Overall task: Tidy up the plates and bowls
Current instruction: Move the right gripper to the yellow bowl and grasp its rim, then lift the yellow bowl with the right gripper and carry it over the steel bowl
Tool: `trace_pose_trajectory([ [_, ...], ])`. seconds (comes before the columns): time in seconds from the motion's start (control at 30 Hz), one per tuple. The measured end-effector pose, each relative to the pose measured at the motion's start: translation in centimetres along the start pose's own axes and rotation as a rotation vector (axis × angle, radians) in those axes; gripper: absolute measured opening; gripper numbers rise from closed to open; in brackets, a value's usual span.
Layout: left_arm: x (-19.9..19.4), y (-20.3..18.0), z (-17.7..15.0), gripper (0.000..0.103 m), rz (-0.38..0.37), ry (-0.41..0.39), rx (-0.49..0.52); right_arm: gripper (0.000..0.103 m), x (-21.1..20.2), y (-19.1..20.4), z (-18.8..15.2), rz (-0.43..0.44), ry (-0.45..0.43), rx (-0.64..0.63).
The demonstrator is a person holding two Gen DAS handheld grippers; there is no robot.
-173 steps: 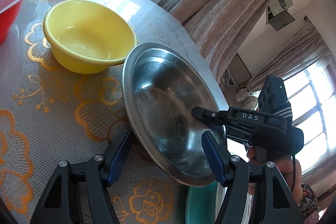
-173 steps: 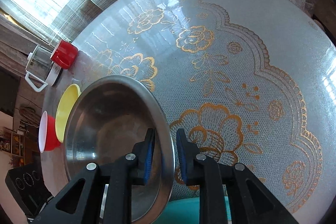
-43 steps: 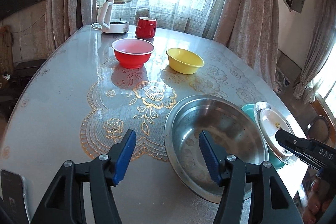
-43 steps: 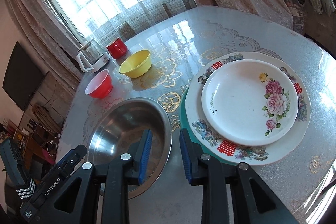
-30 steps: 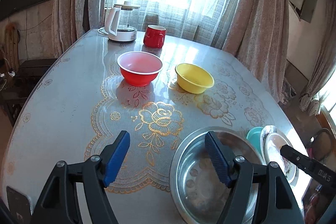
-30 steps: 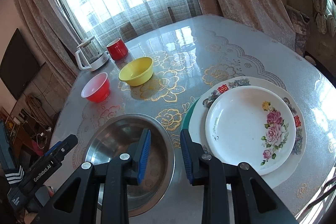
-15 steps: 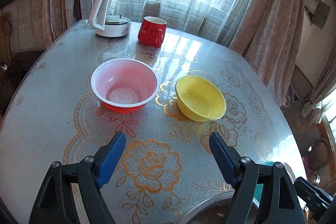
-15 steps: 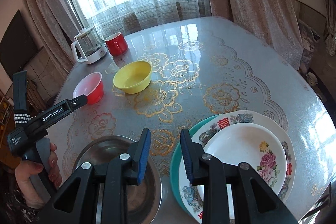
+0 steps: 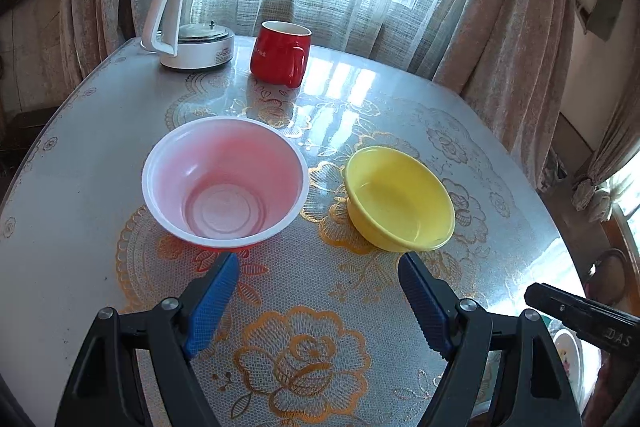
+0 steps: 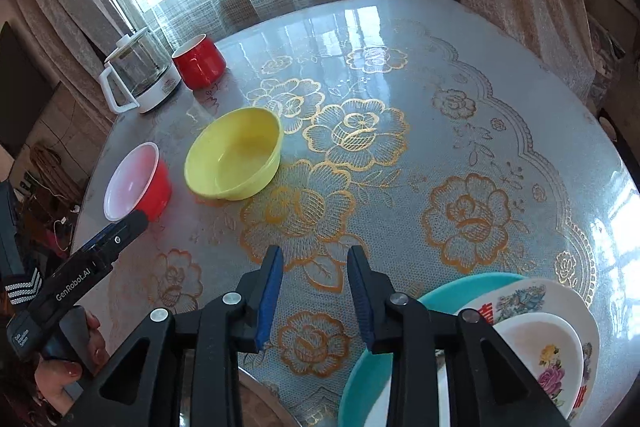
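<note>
Red bowl (image 9: 225, 185) beside yellow bowl (image 9: 399, 199)
</note>
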State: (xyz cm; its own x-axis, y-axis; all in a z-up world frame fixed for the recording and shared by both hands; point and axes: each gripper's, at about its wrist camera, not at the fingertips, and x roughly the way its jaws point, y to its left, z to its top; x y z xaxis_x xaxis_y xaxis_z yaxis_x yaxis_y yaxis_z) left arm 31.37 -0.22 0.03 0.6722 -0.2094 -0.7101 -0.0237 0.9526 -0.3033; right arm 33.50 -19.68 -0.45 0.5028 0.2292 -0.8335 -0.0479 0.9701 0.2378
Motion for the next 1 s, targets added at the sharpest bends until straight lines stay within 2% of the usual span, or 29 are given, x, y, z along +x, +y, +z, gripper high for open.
trace_pose_trajectory([
  [0.1, 0.6, 1.1, 0.5, 0.082, -0.064, -0.007, -0.042, 0.034, 1.8, 0.1, 1.5, 0.033, 0.027, 0.044],
  [0.3, 1.8, 2.5, 0.9, 0.082, -0.109, 0.011, -0.121, 0.034, 5.5, 0.0, 4.3, 0.064, 0.078, 0.126],
  [0.57, 2.3, 2.3, 0.6, 0.082, -0.142, 0.026, -0.099, 0.034, 9.7, -0.1, 6.7, 0.128, 0.135, 0.247],
  [0.67, 2.5, 2.0, 0.5, 0.082, -0.12, 0.024, -0.081, 0.034, 10.7, -0.1, 6.7, 0.143, 0.148, 0.265],
  [0.77, 2.6, 1.9, 0.4, 0.082, -0.115, 0.028, -0.068, 0.025, 11.3, 0.1, 6.7, 0.167, 0.147, 0.268],
  [0.87, 2.6, 2.0, 0.3, 0.082, -0.142, 0.029, -0.079, 0.017, 11.0, 0.7, 6.5, 0.181, 0.146, 0.229],
  [1.0, 2.7, 1.5, 0.2, 0.08, -0.145, 0.036, -0.058, 0.017, 10.1, 1.8, 5.5, 0.148, 0.162, 0.151],
])
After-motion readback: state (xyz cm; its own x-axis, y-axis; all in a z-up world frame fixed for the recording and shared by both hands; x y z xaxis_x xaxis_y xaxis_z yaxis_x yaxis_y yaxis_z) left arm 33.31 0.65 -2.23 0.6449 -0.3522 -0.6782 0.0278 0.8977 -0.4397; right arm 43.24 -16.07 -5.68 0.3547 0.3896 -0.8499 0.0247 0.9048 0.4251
